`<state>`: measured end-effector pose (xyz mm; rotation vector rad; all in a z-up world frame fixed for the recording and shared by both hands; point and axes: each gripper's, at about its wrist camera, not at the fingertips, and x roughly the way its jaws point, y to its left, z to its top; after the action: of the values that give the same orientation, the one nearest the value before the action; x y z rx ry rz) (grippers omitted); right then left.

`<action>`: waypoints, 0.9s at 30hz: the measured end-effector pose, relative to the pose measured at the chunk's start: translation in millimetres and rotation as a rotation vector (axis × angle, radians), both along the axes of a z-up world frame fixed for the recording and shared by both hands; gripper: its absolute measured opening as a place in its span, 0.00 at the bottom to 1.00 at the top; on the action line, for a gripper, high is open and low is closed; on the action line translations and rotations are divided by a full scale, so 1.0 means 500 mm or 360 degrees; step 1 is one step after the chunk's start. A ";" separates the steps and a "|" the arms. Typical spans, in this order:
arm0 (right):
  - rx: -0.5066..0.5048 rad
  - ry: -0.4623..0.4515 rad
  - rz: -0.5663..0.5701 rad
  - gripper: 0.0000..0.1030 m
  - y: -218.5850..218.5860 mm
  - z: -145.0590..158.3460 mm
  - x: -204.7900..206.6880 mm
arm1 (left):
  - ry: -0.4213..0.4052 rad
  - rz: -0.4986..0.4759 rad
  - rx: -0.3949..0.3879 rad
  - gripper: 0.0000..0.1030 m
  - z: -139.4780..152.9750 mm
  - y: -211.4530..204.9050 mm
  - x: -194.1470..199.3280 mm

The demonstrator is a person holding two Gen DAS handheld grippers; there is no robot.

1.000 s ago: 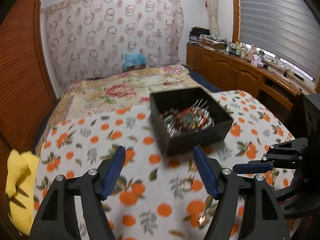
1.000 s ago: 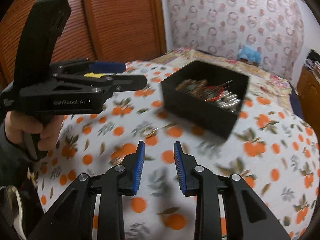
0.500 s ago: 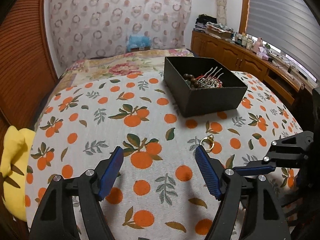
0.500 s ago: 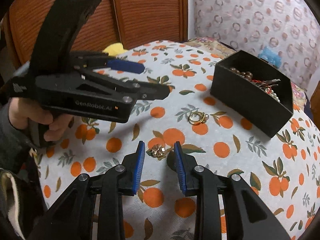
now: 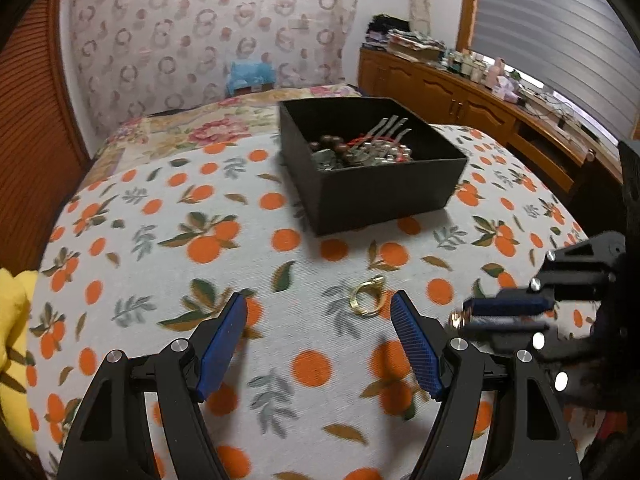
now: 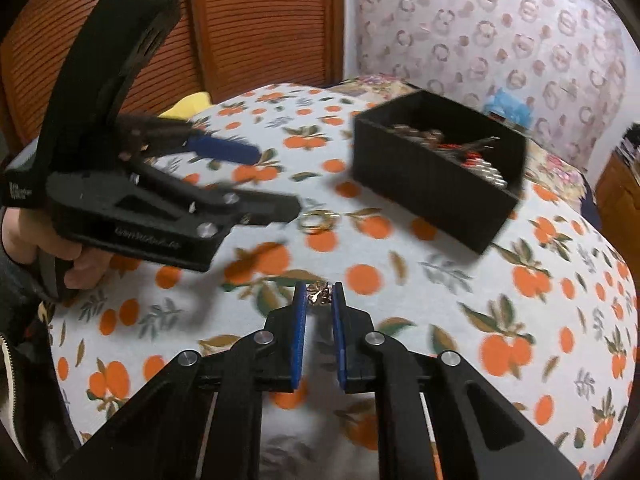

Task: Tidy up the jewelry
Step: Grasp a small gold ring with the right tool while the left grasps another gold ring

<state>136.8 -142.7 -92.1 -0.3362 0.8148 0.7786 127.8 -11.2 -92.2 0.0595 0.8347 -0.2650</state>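
On the orange-print bedspread [image 6: 400, 280], the right gripper [image 6: 319, 296] is closing its jaws on a small gold ornament [image 6: 318, 295], which sits right between the blue pads at their tips; whether the pads press it yet is hard to tell. To do this well, the pinch should land on the body of the ornament and not catch the soft cloth beneath, so a light squeeze followed by a straight lift seems wise before carrying it to the black box [image 6: 436, 184], which already holds beads and hair clips. The left gripper [image 5: 318, 334] hovers with its jaws wide and empty, a gold ring [image 5: 365, 300] lying on the spread just ahead of it, near its right pad. Both grippers work close together, so the left one could crowd the route to the box. A yellow cloth [image 5: 12, 344] lies at the bed's edge, well apart.
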 end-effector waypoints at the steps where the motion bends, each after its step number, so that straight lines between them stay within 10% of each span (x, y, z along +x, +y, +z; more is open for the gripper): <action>1: 0.0002 -0.0008 -0.0020 0.14 -0.010 0.003 0.004 | 0.0005 -0.0016 -0.0001 0.69 -0.001 -0.005 0.002; 19: 0.0025 -0.0061 -0.0118 0.14 -0.056 0.031 0.044 | 0.0022 -0.0119 0.0030 0.05 -0.007 -0.050 0.016; 27: 0.0048 -0.0111 -0.0135 0.14 -0.057 0.068 0.061 | -0.0029 -0.0080 0.0002 0.04 0.029 -0.032 0.014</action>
<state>167.2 -171.0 -57.8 -0.2983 0.7463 0.6958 135.0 -27.2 -77.6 0.0839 0.8158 -0.3107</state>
